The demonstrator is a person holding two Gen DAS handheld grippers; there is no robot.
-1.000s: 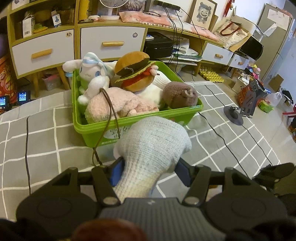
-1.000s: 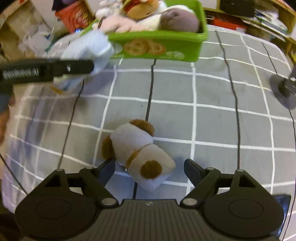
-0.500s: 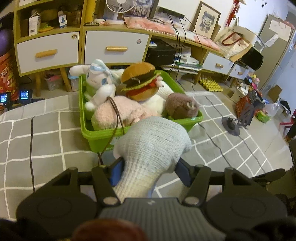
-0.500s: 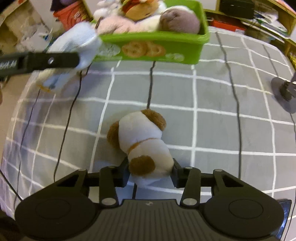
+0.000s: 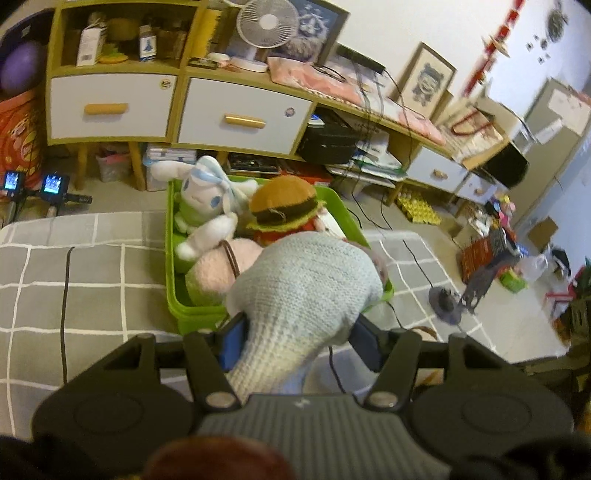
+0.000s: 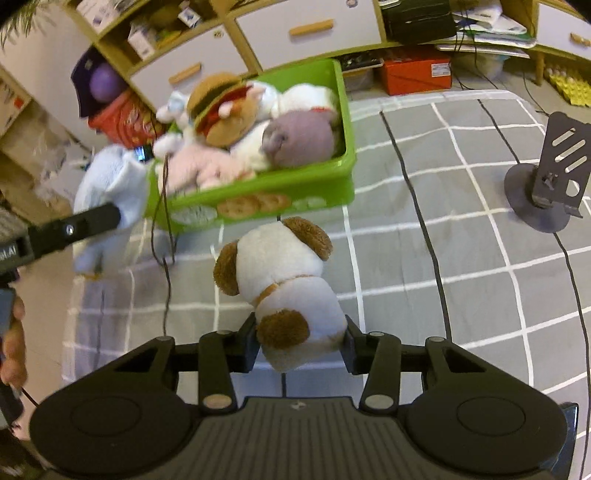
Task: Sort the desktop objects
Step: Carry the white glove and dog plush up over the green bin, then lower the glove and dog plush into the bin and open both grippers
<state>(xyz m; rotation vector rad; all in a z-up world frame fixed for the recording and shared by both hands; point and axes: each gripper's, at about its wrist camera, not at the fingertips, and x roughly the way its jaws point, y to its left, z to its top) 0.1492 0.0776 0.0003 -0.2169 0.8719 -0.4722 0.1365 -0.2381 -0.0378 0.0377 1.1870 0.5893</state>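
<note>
1. Gripping: the left gripper [image 5: 300, 341] is pinching a pale blue knit plush [image 5: 306, 295], its fingers closed against the toy's narrow lower part. The plush is hanging above the near edge of the green bin [image 5: 170, 266]. From the right wrist view the same plush [image 6: 110, 192] is showing at the bin's left end, off the cloth.
2. Gripping: the right gripper [image 6: 300, 345] is clamping a white-and-brown dog plush [image 6: 284, 284], fingers pressing both flanks of its body. The dog is riding head-forward, just in front of the bin's [image 6: 343, 177] near wall.
3. Holding: the bin is carrying a burger plush [image 5: 283, 208], a white long-eared plush with a blue bow [image 5: 207, 195], a pink plush [image 5: 218, 269] and, in the right wrist view, a mauve-brown round plush [image 6: 303, 138]. All are lying piled and touching.
4. Trailing: a brown cord [image 5: 231, 260] is running across the pink plush and over the bin's rim.
5. Lying under: a grey cloth with white grid lines [image 6: 461, 206] is covering the surface on which the bin is sitting.
6. Standing: a dark metal stand on a round base [image 6: 546, 192] is sitting on the cloth, well to the right of the bin.
7. Backing: a cabinet with white drawers [image 5: 110, 107] is standing behind the bin, with a small fan [image 5: 267, 26] on top.
</note>
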